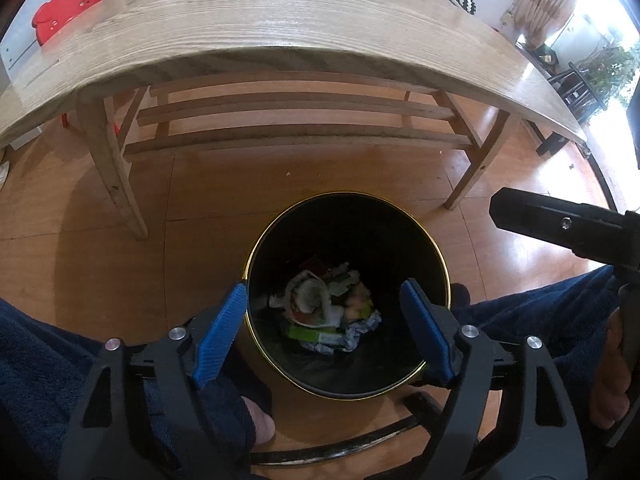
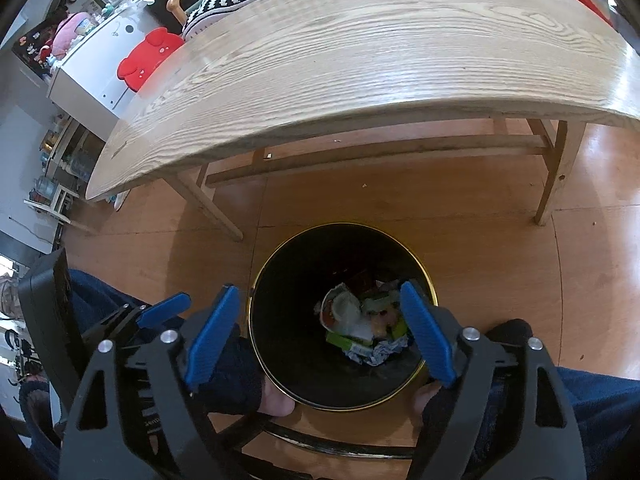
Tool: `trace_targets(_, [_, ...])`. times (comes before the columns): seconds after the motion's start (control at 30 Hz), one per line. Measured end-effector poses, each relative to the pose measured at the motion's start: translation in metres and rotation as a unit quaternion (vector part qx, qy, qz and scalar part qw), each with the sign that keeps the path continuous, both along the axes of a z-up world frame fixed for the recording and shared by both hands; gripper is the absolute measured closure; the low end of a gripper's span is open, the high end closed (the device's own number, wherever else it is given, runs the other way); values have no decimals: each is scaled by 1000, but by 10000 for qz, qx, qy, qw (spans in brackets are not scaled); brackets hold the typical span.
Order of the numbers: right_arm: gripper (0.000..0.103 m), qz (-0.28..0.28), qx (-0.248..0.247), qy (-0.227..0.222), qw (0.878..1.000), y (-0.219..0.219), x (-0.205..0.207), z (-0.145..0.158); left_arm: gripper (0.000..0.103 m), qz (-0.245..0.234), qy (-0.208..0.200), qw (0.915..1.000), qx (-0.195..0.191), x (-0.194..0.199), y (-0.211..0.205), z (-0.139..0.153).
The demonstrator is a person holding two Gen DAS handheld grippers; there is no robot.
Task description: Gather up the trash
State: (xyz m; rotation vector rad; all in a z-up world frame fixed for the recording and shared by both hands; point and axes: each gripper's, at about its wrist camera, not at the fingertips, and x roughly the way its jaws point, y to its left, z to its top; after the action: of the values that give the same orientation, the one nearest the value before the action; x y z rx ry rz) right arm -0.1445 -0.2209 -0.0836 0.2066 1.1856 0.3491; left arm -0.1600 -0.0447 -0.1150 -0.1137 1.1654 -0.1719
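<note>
Both of my grippers hang over the round black metal bin with the gold rim (image 1: 347, 394). My left gripper (image 1: 324, 336) and my right gripper (image 2: 320, 332) each stand spread wide with nothing between the blue pads. Straight below both, deep in the bin, lies the trash (image 1: 326, 310): crumpled foil, a green carton, torn white wrappers. Neither hand is clearly nearer. That bin stands on the orange floor just off the near edge of the pale wooden table (image 2: 360, 60), whose top looks bare, so I judge the collecting nearly done.
</note>
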Motion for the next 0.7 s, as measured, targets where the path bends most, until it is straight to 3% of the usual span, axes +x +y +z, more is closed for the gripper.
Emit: trace_targets(0.7, [19, -36, -51, -37, 10000, 0, -2, 2, 24, 45, 12, 10000, -7, 0, 2, -1])
